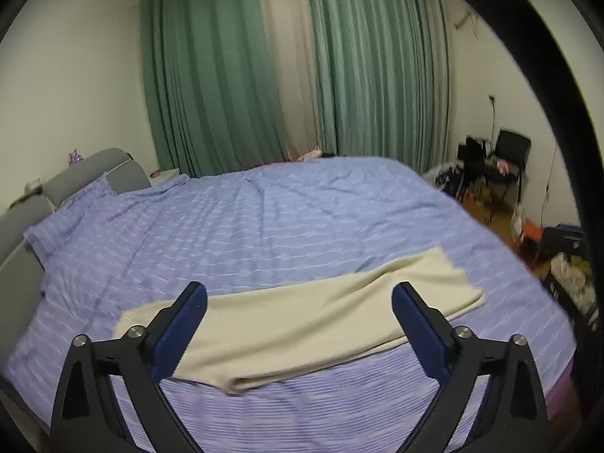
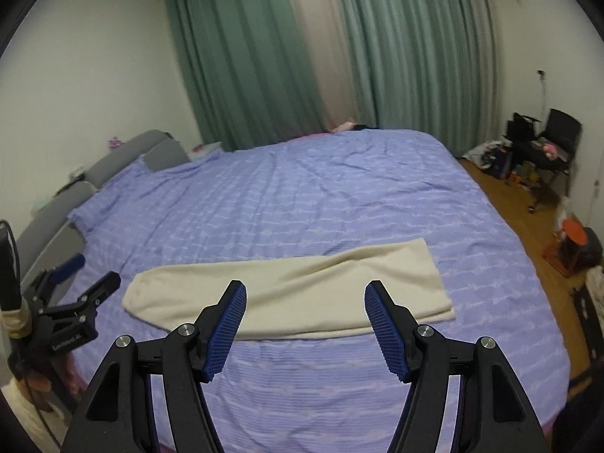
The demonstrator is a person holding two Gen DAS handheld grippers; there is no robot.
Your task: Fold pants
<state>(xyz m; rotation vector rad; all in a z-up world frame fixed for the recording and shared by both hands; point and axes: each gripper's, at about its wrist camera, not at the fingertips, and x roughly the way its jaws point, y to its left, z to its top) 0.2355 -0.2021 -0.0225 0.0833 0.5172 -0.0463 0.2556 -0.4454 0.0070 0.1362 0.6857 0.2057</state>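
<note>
The cream pants (image 1: 302,321) lie folded lengthwise in a long strip on the lilac striped bedspread (image 1: 264,226), near the bed's front edge. They also show in the right wrist view (image 2: 302,290). My left gripper (image 1: 300,302) is open and empty, held just above the strip's near part. My right gripper (image 2: 305,302) is open and empty, a little short of the strip's near edge. The left gripper also shows in the right wrist view (image 2: 90,275) at the far left, open, beside the strip's left end.
A grey padded headboard (image 2: 124,158) stands at the left. Green curtains (image 2: 377,56) hang behind the bed. A black chair (image 2: 547,143) with clutter stands on the wooden floor (image 2: 528,234) at the right. A red and black item (image 2: 577,241) sits near the bed's right side.
</note>
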